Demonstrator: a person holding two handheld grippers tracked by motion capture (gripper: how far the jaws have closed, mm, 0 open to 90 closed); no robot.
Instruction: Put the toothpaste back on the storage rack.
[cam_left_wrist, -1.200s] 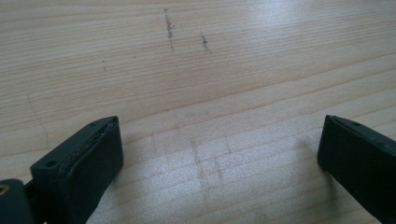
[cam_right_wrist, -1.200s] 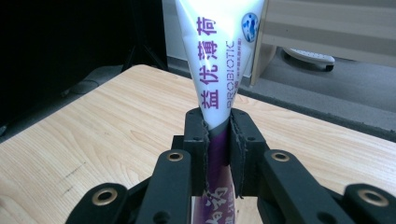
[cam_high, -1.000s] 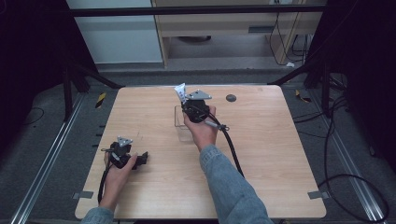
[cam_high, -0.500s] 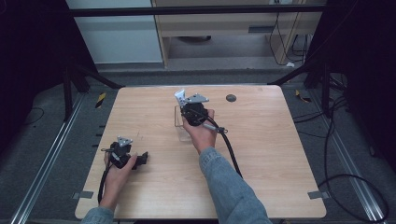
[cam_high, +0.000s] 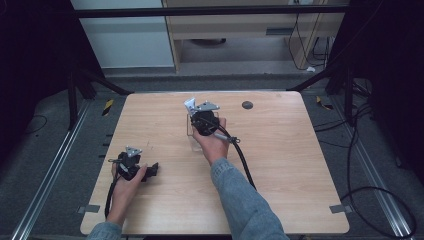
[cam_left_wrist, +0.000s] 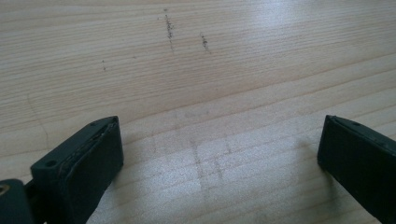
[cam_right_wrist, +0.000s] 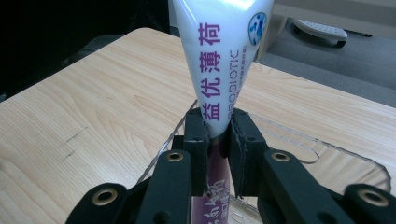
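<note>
My right tongs (cam_right_wrist: 217, 133) pinch a white tube (cam_right_wrist: 219, 56) printed with purple characters and the word "PROBIOTIC", the black pads pressed flat against both of its sides at the narrow part. The tube rises upright out of the grip above a clear plastic tray (cam_right_wrist: 299, 144) that lies on the wooden tabletop (cam_right_wrist: 93, 107) directly beneath it. From the high view, my right tongs (cam_high: 192, 107) sit toward the far middle of the tabletop (cam_high: 290, 165), with the tube (cam_high: 190, 104) showing as a pale tip at their far end and the tray (cam_high: 190, 131) just under my hand. My left tongs (cam_high: 154, 169) rest near the tabletop's near-left corner, well apart from the tube. Their black pads stand wide, with only bare, lightly scuffed wood between them (cam_left_wrist: 219, 154).
</note>
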